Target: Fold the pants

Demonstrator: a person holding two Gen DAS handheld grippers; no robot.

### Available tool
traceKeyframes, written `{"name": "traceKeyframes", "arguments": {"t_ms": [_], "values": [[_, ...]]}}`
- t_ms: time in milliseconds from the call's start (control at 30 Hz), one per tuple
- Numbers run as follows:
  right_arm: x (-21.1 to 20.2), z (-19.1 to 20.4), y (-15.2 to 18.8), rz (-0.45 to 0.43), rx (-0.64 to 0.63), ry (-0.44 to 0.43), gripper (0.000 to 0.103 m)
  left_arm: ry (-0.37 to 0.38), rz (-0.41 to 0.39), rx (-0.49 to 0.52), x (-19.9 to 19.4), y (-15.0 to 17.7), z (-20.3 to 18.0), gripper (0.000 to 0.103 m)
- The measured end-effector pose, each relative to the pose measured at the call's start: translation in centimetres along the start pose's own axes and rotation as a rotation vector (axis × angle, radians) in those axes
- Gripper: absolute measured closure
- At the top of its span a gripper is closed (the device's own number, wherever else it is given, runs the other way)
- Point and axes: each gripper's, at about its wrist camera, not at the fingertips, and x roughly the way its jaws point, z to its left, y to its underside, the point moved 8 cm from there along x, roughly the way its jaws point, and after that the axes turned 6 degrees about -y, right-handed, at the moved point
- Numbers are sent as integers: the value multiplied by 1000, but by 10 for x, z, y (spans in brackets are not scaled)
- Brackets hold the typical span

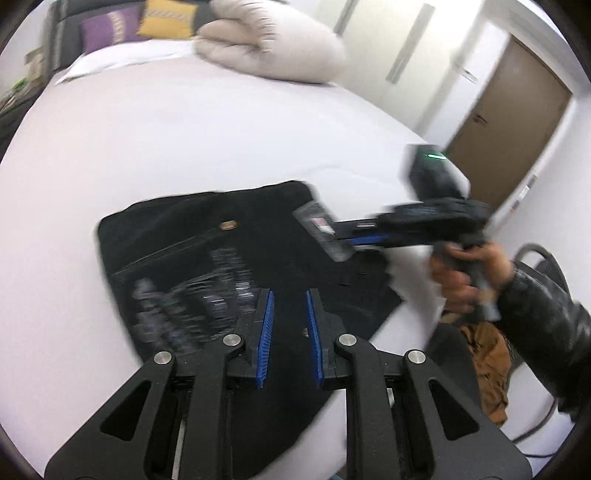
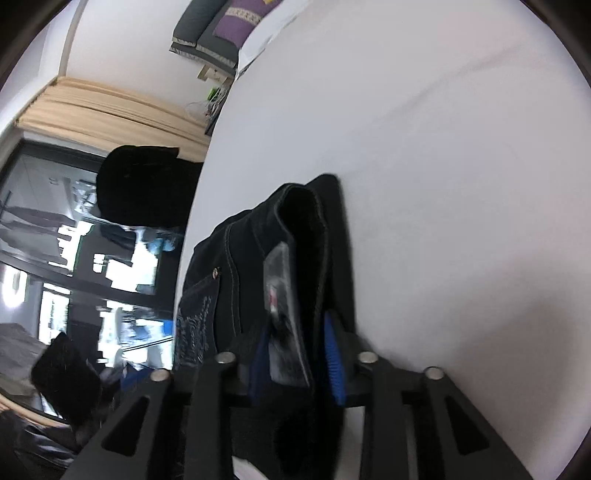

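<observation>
Pants: I see the black pants (image 1: 229, 258) lying folded on the white bed (image 1: 166, 140), near its edge; a brass rivet (image 1: 228, 225) and pale stitched lettering show on the upper face.
Left gripper: my left gripper (image 1: 289, 314) hangs over the near part of the pants, its blue pads apart with a clear gap; nothing sits between them.
Right gripper: in the left wrist view my right gripper (image 1: 332, 240) reaches in from the right, blurred, its tip at the right edge of the pants. In its own view the right gripper (image 2: 299, 354) has a thick fold of the pants (image 2: 295, 236) and a clear plastic tag (image 2: 284, 295) between its blue pads, which press on the cloth from both sides.
Hand: my right hand (image 1: 469, 269), in a black leather sleeve, grips the handle off the bed's edge.
Bed: a beige folded duvet (image 1: 273, 44) lies at the far end, with a purple cushion (image 1: 109, 31) and a yellow cushion (image 1: 168, 20) beside it.
Room: a brown door (image 1: 513, 122) stands beyond the bed on the right; a brown garment (image 1: 487, 365) lies below the bed edge, under my right arm.
Window: the right wrist view shows a dark window (image 2: 74, 258) under a beige curtain (image 2: 110, 107).
</observation>
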Motion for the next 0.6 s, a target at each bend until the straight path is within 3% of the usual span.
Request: {"name": "traceKeyframes", "arguments": {"t_ms": [33,67,100,133,233,300,400,433,600], "values": [[-13,-2,1,-33,-8,73,64,-5,10,-33,3,0,14,86],[-21,-1,2,-46,-16,90,64,-10,17,-57,7,-1,24,86],[-26,6,3,-53,-29,75,67,-14,19,-72,11,-1,32,86],[-31,19,4,-66,-60,67,78,-22,13,-85,15,-6,42,86],[-24,52,9,-51,-146,35,91,-69,-23,-99,30,-30,72,86],[-8,64,13,-11,-198,47,91,-97,-17,-87,44,-39,87,86],[21,42,19,62,-167,130,92,-91,42,-97,63,-26,97,86],[26,32,21,72,-147,144,103,-88,41,-90,63,-18,97,86],[22,13,26,5,-78,37,103,-122,4,8,44,22,75,86]]}}
